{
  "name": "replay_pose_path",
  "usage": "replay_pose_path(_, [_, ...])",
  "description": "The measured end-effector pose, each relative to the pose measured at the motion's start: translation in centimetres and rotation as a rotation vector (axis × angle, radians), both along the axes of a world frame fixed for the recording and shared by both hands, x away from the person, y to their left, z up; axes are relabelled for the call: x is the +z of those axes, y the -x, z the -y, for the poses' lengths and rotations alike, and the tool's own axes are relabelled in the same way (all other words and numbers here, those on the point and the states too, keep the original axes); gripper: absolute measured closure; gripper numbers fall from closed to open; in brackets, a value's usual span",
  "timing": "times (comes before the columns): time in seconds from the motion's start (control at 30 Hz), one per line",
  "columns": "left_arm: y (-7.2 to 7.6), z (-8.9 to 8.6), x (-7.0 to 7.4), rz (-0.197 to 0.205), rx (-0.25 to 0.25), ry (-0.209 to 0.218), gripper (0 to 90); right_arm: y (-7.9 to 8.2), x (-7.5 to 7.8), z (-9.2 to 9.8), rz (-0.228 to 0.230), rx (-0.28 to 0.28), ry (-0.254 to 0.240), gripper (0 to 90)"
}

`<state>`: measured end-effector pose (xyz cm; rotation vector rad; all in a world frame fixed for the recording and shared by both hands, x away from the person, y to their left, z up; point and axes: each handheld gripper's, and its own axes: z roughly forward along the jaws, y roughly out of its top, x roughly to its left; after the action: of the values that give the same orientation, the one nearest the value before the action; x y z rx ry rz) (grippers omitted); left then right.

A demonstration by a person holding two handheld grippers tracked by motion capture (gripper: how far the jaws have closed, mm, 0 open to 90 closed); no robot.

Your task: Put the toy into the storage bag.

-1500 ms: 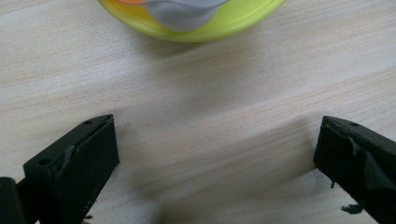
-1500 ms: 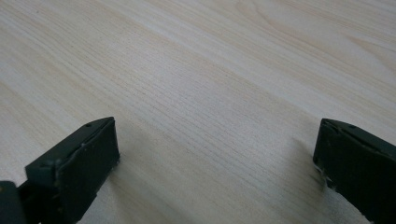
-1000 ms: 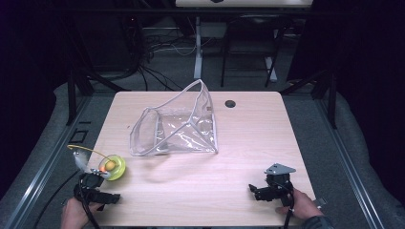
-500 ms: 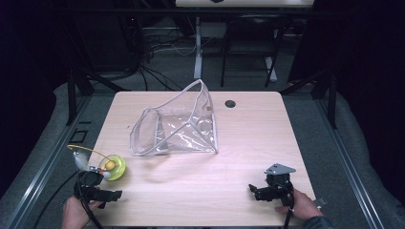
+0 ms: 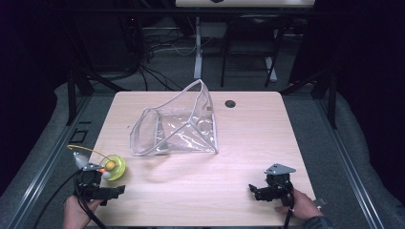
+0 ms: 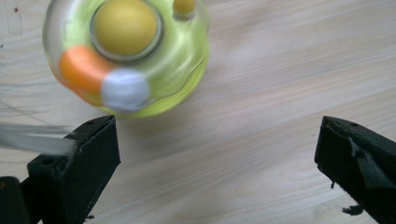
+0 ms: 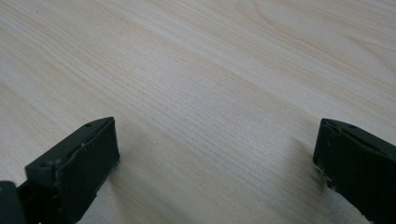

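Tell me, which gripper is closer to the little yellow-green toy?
Left. The left gripper sits just below the yellow-green toy, fingers open beside it. The right gripper is far across the table.

The toy (image 6: 128, 56) is clear yellow-green with a yellow ball, an orange band and a white patch. The bag (image 5: 179, 126) is clear, white-edged. The table (image 5: 248, 143) is pale wood-grain; both grippers' jaws are black.

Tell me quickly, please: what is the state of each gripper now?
Left gripper: jaws open, holding nothing; the yellow-green toy lies just ahead.
Right gripper: jaws open, empty, over the table.
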<state>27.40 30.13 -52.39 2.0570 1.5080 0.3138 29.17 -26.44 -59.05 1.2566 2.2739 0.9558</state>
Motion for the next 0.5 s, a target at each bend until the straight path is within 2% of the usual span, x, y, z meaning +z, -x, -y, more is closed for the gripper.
replay_pose_path(0.07, [0.1,0.1,0.3,0.011,-0.002,0.009,0.3,0.0,0.0,0.0,-0.003,0.004,0.005,0.0])
replay_pose_path(0.2, [0.3,0.2,1.1,0.080,-0.035,0.066,0.3,0.0,0.0,0.0,-0.004,0.005,0.006,0.0])
replay_pose_path(0.3, [0.4,-0.1,1.4,0.102,-0.045,0.113,0.3,0.0,0.0,0.0,-0.004,0.005,0.007,0.0])
replay_pose_path(0.33, [0.4,-0.1,1.4,0.102,-0.045,0.113,0.3,0.0,0.0,0.0,-0.003,0.004,0.006,0.0])
replay_pose_path(0.37, [0.5,-0.2,1.6,0.135,-0.039,0.136,0.3,0.0,0.0,0.0,0.000,0.000,0.000,0.0])
replay_pose_path(0.5, [0.6,-0.4,2.0,0.179,-0.049,0.162,0.3,0.0,0.0,0.0,-0.003,0.004,0.006,0.0])
